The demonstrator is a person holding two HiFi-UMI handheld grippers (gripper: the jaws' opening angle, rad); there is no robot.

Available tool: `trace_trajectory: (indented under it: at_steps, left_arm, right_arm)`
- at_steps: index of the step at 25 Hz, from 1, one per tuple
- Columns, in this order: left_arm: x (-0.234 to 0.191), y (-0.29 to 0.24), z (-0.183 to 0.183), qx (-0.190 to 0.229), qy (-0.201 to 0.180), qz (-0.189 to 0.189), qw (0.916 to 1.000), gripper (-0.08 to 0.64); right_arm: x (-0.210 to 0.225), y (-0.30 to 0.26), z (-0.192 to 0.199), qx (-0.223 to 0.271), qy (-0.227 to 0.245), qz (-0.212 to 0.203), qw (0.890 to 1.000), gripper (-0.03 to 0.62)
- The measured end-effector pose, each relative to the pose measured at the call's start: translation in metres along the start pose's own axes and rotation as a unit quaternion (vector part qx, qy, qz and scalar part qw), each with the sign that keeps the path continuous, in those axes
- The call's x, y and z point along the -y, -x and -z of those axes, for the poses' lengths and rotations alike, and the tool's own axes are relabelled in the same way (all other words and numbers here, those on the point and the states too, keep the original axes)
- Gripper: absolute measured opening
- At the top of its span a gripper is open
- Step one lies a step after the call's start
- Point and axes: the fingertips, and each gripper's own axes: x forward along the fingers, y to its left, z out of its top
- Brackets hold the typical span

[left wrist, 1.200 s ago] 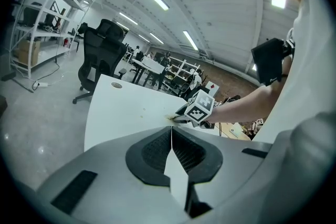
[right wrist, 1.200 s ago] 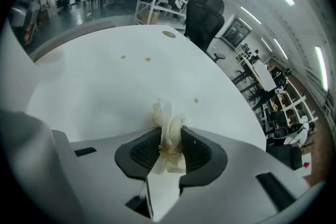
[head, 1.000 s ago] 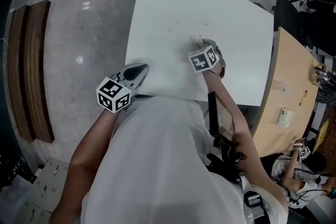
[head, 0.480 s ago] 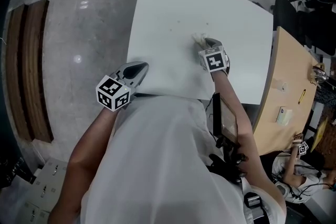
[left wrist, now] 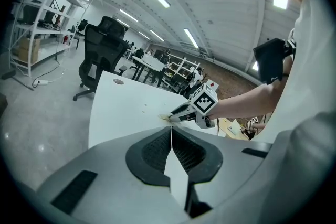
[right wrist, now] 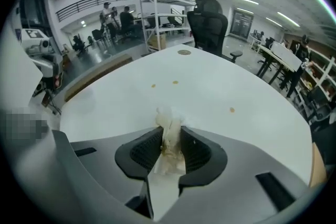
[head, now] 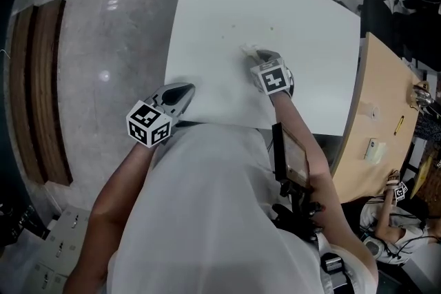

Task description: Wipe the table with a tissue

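A loose white top (head: 207, 217) fills the head view, arms bare beyond it. The left gripper (left wrist: 171, 129) has a pale grey shell, black ribbed pads (left wrist: 153, 150) and a white cube (head: 149, 124) printed with black square markers. The right gripper (right wrist: 170, 139) is the same grey and black with its own marker cube (head: 270, 77), jaws closing with the tissue (right wrist: 167, 118) between them.
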Motion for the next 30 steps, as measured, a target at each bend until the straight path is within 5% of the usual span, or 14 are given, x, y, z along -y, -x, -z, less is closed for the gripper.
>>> trace_trajectory:
  at_steps: [4,7,12,17,25,30]
  left_arm:
    - [0.010,-0.013,0.001,-0.007,-0.001,0.007,1.0000,0.008]
    - [0.022,-0.027,0.001,-0.007,-0.002,0.009,0.9999,0.008]
    - [0.036,-0.040,-0.006,-0.011,-0.010,-0.001,0.9999,0.008]
    - [0.049,-0.046,-0.011,-0.008,-0.014,-0.024,0.9996,0.008]
    - [0.049,-0.020,-0.008,0.011,0.004,-0.092,0.9957,0.008]
    - [0.044,-0.010,-0.010,0.010,-0.004,-0.112,0.9937,0.008]
  right_arm:
    - [-0.037,0.004,0.000,0.011,0.069,-0.075,0.995,0.109]
    - [-0.032,0.018,0.006,0.047,0.063,-0.106,0.991,0.109]
    - [0.057,0.039,0.027,0.085,-0.055,-0.019,0.995,0.109]
    - [0.113,0.037,0.041,0.081,-0.099,0.024,0.992,0.109]
    - [0.089,0.008,0.021,0.021,0.054,0.088,0.994,0.109]
    - [0.052,-0.007,-0.004,0.015,0.132,0.079,0.988,0.107]
